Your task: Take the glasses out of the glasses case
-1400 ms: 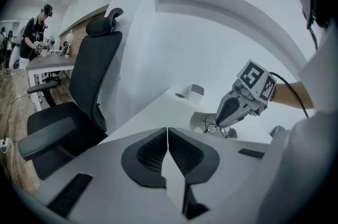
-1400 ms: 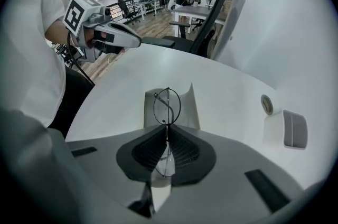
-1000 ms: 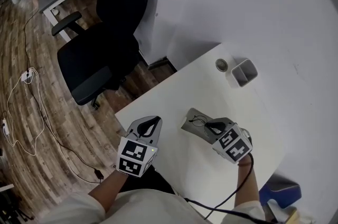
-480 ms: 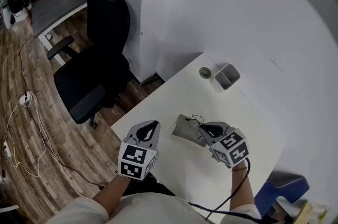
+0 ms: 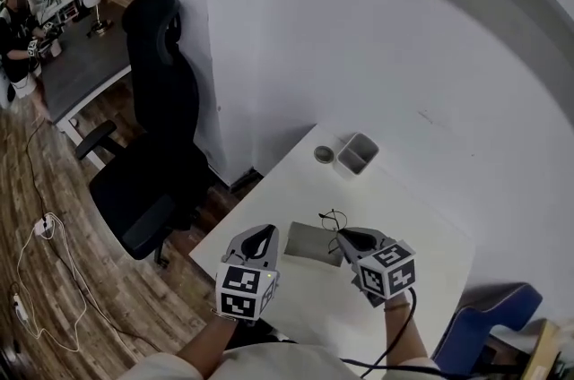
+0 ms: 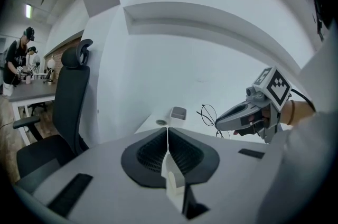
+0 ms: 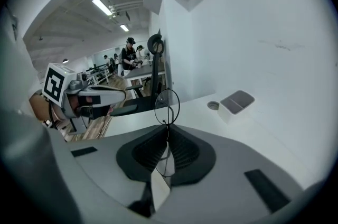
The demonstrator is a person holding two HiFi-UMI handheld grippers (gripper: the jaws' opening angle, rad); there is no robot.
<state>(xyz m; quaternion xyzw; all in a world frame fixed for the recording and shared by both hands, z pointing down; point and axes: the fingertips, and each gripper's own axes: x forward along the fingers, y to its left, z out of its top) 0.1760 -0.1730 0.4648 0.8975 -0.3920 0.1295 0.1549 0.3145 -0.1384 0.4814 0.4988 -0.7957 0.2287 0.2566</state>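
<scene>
Thin black wire glasses (image 5: 334, 220) hang above the white table (image 5: 296, 181), with my right gripper (image 5: 344, 236) shut on them. In the right gripper view one round lens (image 7: 167, 106) sticks out past the tips of my right gripper (image 7: 167, 128), and the other lens lies between the pads. The grey glasses case (image 5: 311, 244) lies flat on the table between the two grippers, just left of the glasses. My left gripper (image 5: 260, 233) hovers left of the case, shut with nothing in it. The left gripper view shows its closed jaws (image 6: 168, 130) and the glasses (image 6: 208, 113) off to the right.
A small white bin (image 5: 357, 153) and a tape roll (image 5: 324, 155) stand at the table's far edge by the white wall. A black office chair (image 5: 148, 145) stands left of the table. A blue seat (image 5: 484, 329) is at the lower right. A person works at a distant desk (image 5: 76, 56).
My right gripper has lifted the glasses off the case and up from the table. The head view has tilted up, so more of the wall shows.
</scene>
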